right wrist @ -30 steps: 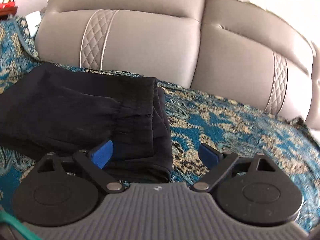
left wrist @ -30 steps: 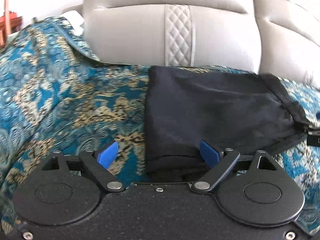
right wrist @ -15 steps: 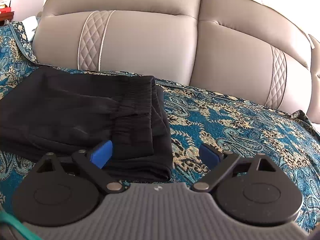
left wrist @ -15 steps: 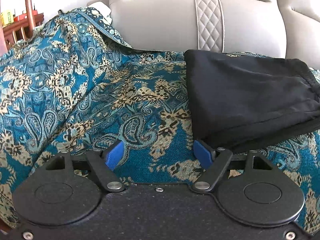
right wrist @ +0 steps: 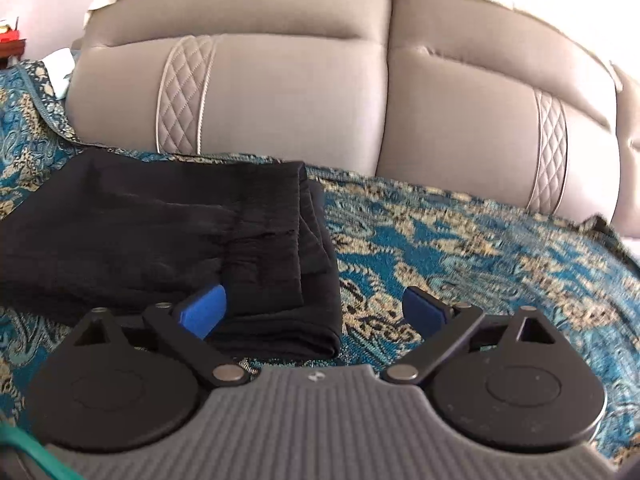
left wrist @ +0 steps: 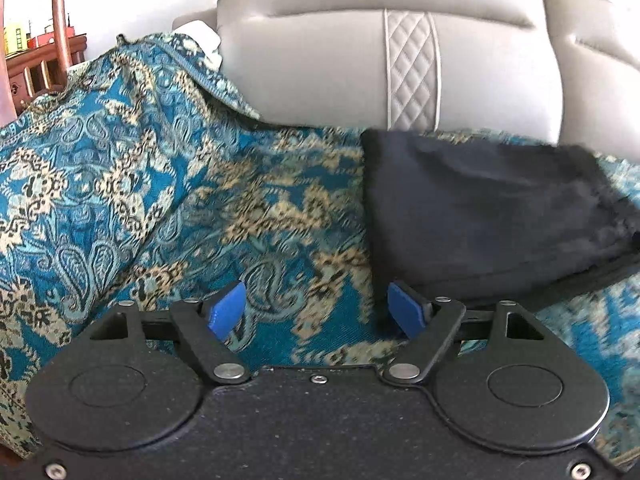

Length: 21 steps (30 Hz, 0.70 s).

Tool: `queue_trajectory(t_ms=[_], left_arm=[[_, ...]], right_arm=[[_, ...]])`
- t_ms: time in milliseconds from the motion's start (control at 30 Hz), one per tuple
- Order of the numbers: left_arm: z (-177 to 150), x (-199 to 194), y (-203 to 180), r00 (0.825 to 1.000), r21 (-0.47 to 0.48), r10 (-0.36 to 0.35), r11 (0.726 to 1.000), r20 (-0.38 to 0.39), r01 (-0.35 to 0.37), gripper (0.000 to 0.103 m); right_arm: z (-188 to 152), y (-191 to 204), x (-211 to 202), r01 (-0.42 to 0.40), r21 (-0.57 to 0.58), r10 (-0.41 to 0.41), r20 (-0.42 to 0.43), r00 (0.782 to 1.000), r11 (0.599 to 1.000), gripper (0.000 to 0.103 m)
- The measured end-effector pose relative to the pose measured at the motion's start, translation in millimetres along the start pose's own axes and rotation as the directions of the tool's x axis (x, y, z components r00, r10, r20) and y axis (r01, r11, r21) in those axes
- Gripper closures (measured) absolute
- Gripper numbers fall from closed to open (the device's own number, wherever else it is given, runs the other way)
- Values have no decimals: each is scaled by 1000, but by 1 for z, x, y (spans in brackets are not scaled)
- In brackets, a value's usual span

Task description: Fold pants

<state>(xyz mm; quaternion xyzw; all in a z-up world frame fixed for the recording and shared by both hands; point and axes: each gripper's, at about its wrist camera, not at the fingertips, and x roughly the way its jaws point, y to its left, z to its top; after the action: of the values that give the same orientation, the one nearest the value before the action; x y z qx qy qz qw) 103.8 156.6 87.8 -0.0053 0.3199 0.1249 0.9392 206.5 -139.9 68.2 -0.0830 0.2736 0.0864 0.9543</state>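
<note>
At the far left of the left wrist view, a dark wooden cabinet (left wrist: 44, 64) and a curved wooden post (left wrist: 60, 20) stand beyond the sofa. The teal and gold paisley throw (left wrist: 160, 200) drapes over the sofa's left arm and covers the whole seat. The left gripper (left wrist: 316, 312) hangs over bare throw near the seat's front edge, its blue pads (left wrist: 228, 310) well apart with only patterned cloth showing between them; the jaws have just been opening slightly, and nothing is gripped. The right pad sits just beside the near left corner of the folded black pants (left wrist: 480, 216); whether it touches the fabric I cannot tell. The pants lie flat on the seat, their far edge near the foot of the grey back cushions (left wrist: 320, 60), below a quilted strip (left wrist: 412, 76).

In the right wrist view the pants (right wrist: 160, 240) fill the left half of the seat, folded into a thick rectangle with the gathered waistband layers stacked along its right edge. The right gripper (right wrist: 316, 312) stands with its jaws wide open over the pants' near right corner: the left pad (right wrist: 202, 312) lies over the black cloth, the right pad over bare throw (right wrist: 480, 260), and neither presses anything. Further right the throw runs on to the seat's right end under the second cushion (right wrist: 480, 120).
</note>
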Motion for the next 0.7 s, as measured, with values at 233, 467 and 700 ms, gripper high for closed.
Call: queue_trajectory(t_ms=[233,467,700], left_arm=[[6,-20,-23,996,38,-69,997,49,67,14],[-7,-16,-53,993,56,-116,992,8,115,13],[-25,-5,-74,988,72,-147,986,-45,150,12]], right_arm=[[0,6,-30,-32,31,30,68,997,999,4],[-7,27,-43,-98,80,93,74,993,992,0],[-23,57,-38,-105,41,103,45,994,994,0]])
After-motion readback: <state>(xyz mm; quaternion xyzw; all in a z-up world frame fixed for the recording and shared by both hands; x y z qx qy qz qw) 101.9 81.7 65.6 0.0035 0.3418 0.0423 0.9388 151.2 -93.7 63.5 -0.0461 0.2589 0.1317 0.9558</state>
